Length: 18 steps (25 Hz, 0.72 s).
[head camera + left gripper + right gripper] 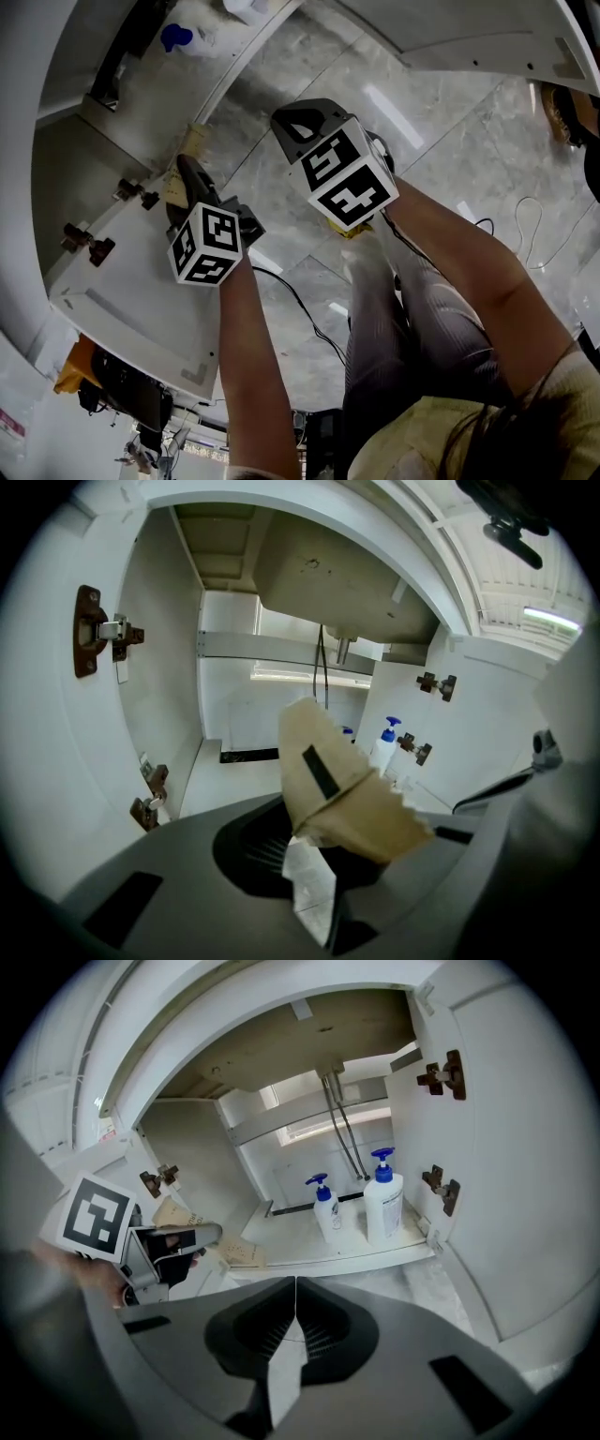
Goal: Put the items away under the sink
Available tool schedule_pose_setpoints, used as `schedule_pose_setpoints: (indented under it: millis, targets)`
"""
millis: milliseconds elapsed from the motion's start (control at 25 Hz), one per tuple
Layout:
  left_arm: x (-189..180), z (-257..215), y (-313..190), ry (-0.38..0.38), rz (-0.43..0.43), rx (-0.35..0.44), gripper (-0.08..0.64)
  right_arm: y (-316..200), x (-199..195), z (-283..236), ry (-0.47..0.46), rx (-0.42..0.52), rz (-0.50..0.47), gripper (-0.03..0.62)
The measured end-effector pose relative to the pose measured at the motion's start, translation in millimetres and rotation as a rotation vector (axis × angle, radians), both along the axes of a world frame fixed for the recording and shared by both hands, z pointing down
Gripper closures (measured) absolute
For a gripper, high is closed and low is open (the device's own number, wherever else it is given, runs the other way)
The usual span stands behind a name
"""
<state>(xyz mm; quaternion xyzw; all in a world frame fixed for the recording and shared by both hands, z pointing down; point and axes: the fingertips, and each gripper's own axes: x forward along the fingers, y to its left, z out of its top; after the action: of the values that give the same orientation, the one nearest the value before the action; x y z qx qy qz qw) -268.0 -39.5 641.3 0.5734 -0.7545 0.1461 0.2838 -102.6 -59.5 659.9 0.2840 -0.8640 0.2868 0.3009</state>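
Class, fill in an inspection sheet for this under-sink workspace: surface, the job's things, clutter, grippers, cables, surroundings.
Surface: white cabinet floor under the sink, mostly bare.
Job's things: one brown paper packet held up in front of the cabinet; a second packet lying at the cabinet floor's front left; two white pump bottles with blue tops standing side by side at the right.
Clutter: nothing seen in the cabinet.
Grippers: left gripper shut on the brown paper packet; right gripper shut, nothing in it.
Cables: a black cable runs across the floor; two thin hoses hang below the sink.
Surroundings: both cabinet doors open; marble floor.
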Motion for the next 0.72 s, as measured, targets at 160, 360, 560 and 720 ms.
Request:
schedule_pose_setpoints:
  millis: [160, 360, 560, 720]
  targets:
    - [-8, 9, -5, -0.033, 0.016, 0.001, 0.488, -2, -8, 9, -0.006, 0.001, -0.013, 0.566]
    - [-23, 21, -14, -0.061, 0.003, 0.012, 0.488, -12, -19, 20, -0.035, -0.009, 0.016, 0.566]
    - [-39, 29, -20, -0.08, -0.035, 0.037, 0.487, -22, -31, 32, -0.034, 0.008, 0.008, 0.566]
    - [-53, 34, -22, -0.113, -0.058, 0.053, 0.488, -28, -40, 39, -0.046, 0.01, 0.01, 0.566]
